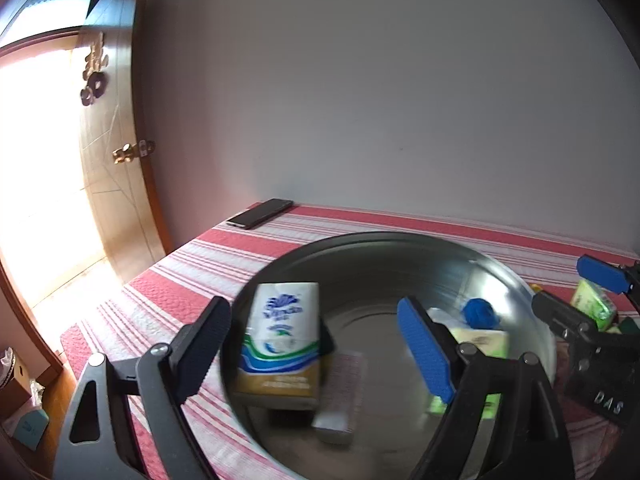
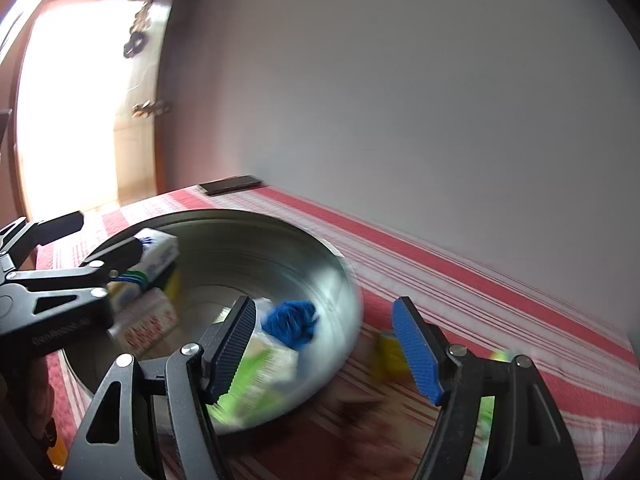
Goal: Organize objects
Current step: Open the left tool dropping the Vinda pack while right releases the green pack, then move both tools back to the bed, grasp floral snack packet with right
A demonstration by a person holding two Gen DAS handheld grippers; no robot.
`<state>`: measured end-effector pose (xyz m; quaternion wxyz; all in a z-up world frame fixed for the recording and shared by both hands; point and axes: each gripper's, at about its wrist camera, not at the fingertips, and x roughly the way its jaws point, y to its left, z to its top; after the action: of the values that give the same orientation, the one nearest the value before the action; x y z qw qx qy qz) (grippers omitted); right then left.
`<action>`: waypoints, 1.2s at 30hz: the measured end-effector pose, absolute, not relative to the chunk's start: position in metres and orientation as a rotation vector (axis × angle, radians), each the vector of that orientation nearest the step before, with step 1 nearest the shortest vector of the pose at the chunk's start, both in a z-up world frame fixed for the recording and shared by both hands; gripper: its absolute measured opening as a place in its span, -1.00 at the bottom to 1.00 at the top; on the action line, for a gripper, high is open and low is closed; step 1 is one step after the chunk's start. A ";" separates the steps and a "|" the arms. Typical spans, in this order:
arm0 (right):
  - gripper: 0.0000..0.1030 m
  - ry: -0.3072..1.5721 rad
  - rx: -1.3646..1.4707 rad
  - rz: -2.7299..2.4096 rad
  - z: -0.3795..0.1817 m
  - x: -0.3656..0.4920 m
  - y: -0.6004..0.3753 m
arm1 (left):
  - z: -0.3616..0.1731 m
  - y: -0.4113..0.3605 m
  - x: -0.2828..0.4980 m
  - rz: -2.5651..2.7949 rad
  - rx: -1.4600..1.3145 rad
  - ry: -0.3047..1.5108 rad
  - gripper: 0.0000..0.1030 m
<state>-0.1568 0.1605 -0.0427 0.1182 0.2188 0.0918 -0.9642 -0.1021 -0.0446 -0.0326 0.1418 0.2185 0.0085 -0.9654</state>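
Note:
A large steel bowl (image 1: 400, 248) (image 2: 280, 232) sits on the red-and-white striped cloth. In it are a white-and-blue tissue pack (image 1: 280, 340) (image 2: 158, 254), a red-patterned pack (image 1: 340, 392) (image 2: 146, 326), a blue ball of yarn (image 1: 478, 312) (image 2: 292, 322) and a green-and-white pack (image 1: 480, 340) (image 2: 256, 376). My left gripper (image 1: 316, 348) is open above the bowl, its fingers either side of the tissue pack, holding nothing. My right gripper (image 2: 324, 348) is open and empty over the bowl's right rim. The right gripper shows in the left wrist view (image 1: 568, 300).
A black phone (image 1: 260, 213) (image 2: 230, 185) lies at the table's far corner by the wall. Green packs (image 1: 594, 304) and a yellow pack (image 2: 390, 354) lie on the cloth right of the bowl. A wooden door (image 1: 116, 160) stands left of the table.

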 end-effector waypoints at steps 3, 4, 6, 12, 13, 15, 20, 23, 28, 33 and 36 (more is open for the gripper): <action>0.44 0.205 0.662 -2.869 -0.042 -0.154 0.185 | -0.030 -0.023 -0.096 -2.837 0.624 -0.012 0.72; 0.44 0.191 0.673 -2.879 -0.042 -0.152 0.192 | -0.030 -0.017 -0.095 -2.846 0.620 -0.026 0.76; 0.44 0.167 0.691 -2.892 -0.044 -0.149 0.206 | -0.029 -0.006 -0.093 -2.853 0.616 -0.054 0.76; 0.45 0.147 0.732 -2.953 -0.051 -0.135 0.244 | -0.030 0.030 -0.086 -2.937 0.641 -0.086 0.76; 0.45 0.140 0.742 -2.963 -0.052 -0.132 0.253 | -0.031 0.040 -0.085 -2.951 0.637 -0.110 0.76; 0.45 0.115 0.756 -2.987 -0.054 -0.127 0.270 | -0.032 0.056 -0.084 -2.972 0.638 -0.136 0.74; 0.45 0.028 0.798 -2.976 -0.058 -0.123 0.294 | -0.028 0.073 -0.079 -2.992 0.614 -0.158 0.73; 0.45 0.086 0.822 -2.911 -0.060 -0.131 0.276 | -0.022 0.066 -0.078 -2.954 0.578 -0.138 0.76; 0.45 0.162 0.915 -2.766 -0.070 -0.156 0.233 | -0.019 0.044 -0.084 -2.883 0.573 -0.077 0.90; 0.44 0.237 0.990 -2.709 -0.080 -0.175 0.209 | -0.025 0.026 -0.093 -2.842 0.603 -0.029 0.90; 0.44 0.230 1.077 -2.660 -0.089 -0.188 0.203 | -0.028 0.022 -0.096 -2.839 0.620 -0.017 0.90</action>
<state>-0.1877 0.2029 -0.0886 0.1308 0.3708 0.0790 -0.9161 -0.0959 0.0218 -0.0282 0.1174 0.2120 -0.0058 -0.9702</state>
